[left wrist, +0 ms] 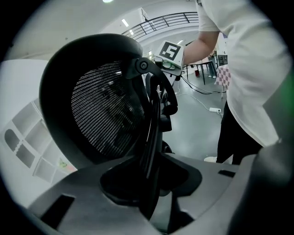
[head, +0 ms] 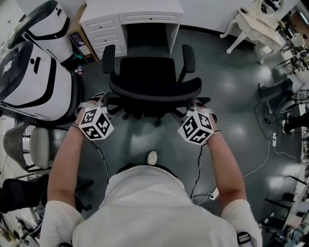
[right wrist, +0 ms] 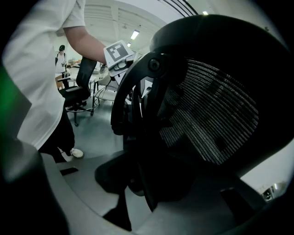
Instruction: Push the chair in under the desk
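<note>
A black mesh office chair (head: 147,72) stands in front of the white desk (head: 130,8), facing its knee gap, with the seat's front at the opening. Its curved backrest (head: 154,90) is nearest me. My left gripper (head: 102,100) is shut on the backrest's left end and my right gripper (head: 198,103) on its right end. In the left gripper view the backrest's black rim (left wrist: 154,133) runs down between the jaws of the left gripper (left wrist: 149,186), with the mesh (left wrist: 105,114) to the left. The right gripper view shows that rim (right wrist: 142,137) running into the right gripper (right wrist: 147,183) as well.
White drawers (head: 104,30) flank the knee gap on its left. A large white and black machine (head: 34,77) stands at the left, with a grey chair (head: 29,144) below it. An ornate white table (head: 251,24) is at the back right. Cables (head: 263,159) trail across the dark floor.
</note>
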